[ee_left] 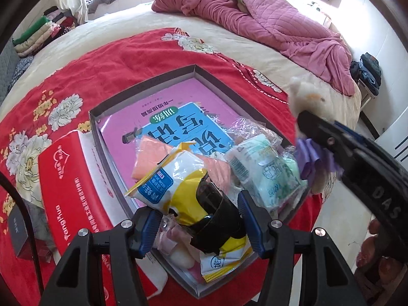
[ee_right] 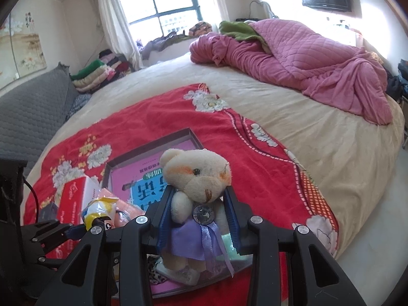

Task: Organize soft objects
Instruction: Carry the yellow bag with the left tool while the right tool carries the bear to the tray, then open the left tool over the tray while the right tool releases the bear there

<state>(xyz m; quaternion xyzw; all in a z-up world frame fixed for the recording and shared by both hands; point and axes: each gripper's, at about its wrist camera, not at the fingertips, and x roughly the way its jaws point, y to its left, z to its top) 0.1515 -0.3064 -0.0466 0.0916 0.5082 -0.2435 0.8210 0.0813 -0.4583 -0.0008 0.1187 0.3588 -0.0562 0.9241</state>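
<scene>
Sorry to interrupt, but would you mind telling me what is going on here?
A person is sorting soft things into a shallow grey box on a red floral blanket. The right gripper grips a cream teddy bear in a purple dress above it; the left gripper clamps a yellow-and-white plastic packet over the box.

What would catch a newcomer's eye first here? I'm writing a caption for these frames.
First, the cream teddy bear in a purple dress, clamped upright in the right hand-held gripper above the red floral blanket. Next, the yellow-and-white packet between the fingers of the left hand-held gripper, over the shallow grey box holding a pink book. Behind, a rumpled pink quilt lies across the bed.
</scene>
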